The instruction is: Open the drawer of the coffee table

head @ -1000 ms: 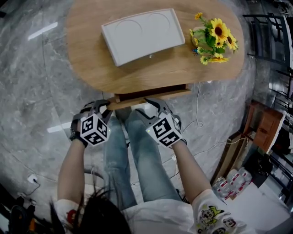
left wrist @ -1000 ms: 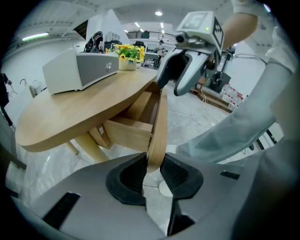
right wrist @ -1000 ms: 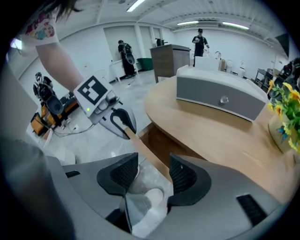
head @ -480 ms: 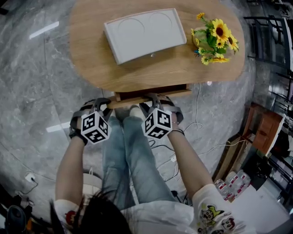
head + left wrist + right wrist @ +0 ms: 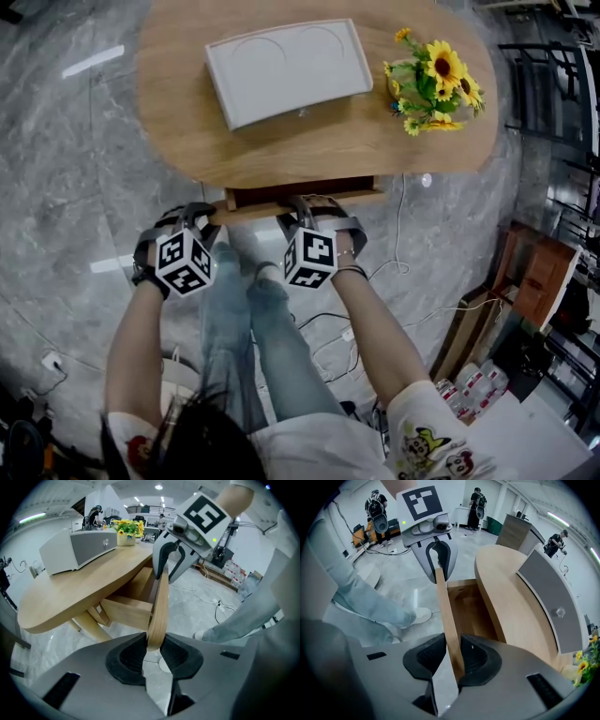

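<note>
two grips share the drawer front (image 5: 445,606), just out from under the table (image 5: 187,131): left gripper (image 5: 152,651) jaws clamped on one end, right gripper (image 5: 450,660) jaws closing onto the other, so let that grip settle, then pull both straight back evenly.

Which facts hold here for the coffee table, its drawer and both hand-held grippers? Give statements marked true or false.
1. The drawer is partly pulled out. True.
2. The sunflowers lie on the floor. False: they stand on the coffee table.
3. The left hand-held gripper is clamped on the drawer front. True.
4. The right hand-held gripper has nothing between its jaws. False: its jaws are closing with the drawer front between them.
</note>
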A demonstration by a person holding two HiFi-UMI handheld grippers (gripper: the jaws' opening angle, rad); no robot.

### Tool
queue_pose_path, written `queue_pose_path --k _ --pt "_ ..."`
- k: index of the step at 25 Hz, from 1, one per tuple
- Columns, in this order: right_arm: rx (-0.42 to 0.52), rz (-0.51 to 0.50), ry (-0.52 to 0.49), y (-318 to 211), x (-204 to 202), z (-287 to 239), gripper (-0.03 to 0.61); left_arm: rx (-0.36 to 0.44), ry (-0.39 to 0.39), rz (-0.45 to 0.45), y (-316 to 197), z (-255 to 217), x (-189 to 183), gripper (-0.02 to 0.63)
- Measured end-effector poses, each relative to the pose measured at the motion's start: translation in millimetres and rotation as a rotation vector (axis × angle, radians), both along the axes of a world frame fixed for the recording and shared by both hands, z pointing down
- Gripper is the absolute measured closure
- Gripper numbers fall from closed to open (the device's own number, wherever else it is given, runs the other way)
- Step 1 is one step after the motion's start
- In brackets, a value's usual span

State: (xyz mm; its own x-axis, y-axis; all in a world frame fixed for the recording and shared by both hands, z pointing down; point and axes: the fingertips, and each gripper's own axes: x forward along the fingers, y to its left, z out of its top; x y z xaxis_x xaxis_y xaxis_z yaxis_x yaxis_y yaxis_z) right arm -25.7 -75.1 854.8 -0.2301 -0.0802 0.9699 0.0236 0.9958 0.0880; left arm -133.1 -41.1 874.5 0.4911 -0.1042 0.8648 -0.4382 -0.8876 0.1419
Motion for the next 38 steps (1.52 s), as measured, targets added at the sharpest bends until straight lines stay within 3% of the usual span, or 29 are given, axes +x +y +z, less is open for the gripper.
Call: queue_pose_path --k 10,38 --pt "-0.011 -0.053 0.004 27.7 11.2 -1.4 0.497 0.0 -0.016 -0.034 27.1 -1.4 11.1 0.532" --pt "-0.048 -0.076 0.01 93.8 24.5 7.7 0.5 -0.032 -0.058 -0.062 89.5 6.2 23.2 0.526"
